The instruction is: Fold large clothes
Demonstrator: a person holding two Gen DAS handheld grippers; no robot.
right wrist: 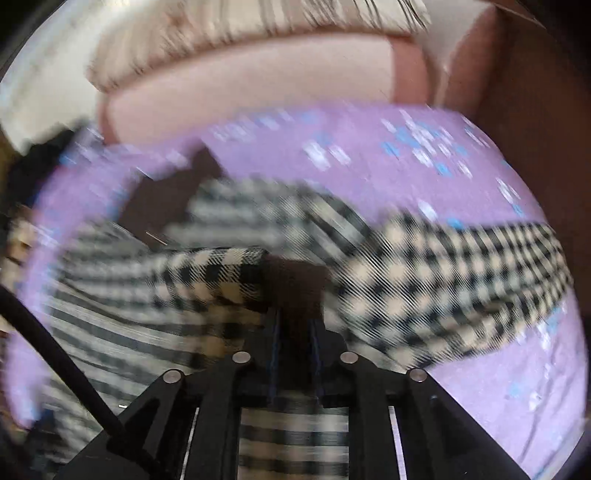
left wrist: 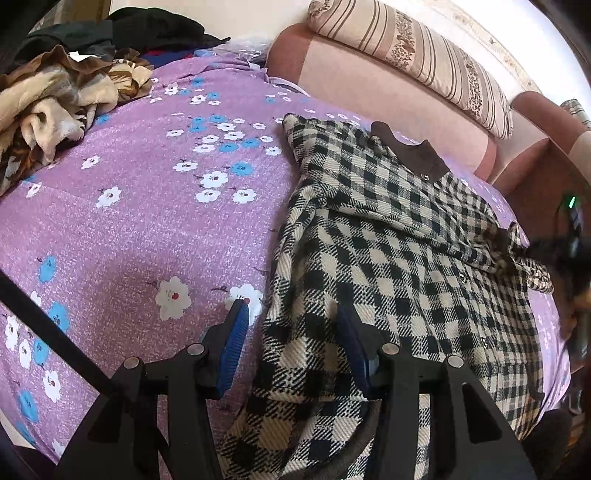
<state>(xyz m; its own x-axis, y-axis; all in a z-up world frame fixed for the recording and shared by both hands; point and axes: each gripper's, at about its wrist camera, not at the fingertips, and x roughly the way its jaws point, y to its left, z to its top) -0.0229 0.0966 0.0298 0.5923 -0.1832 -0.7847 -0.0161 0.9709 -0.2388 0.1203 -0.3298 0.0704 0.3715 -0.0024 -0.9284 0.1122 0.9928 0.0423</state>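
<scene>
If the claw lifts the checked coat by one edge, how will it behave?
The checked coat will probably flop and drape: it already lies in soft folds. Its thick weave suggests some weight. It likely grips well; the right claw seems shut on a dark part of it.

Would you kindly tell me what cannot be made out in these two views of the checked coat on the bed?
- Right wrist view: motion blur smears the checked coat; which part the right claw pinches is unclear.
- Left wrist view: the coat's hem runs under the left claw and off the bottom edge.
- Left wrist view: the coat's far sleeve end is hidden behind the right claw at the frame's right edge.
- Left wrist view: the dark clothes pile is cut off at the top.
</scene>
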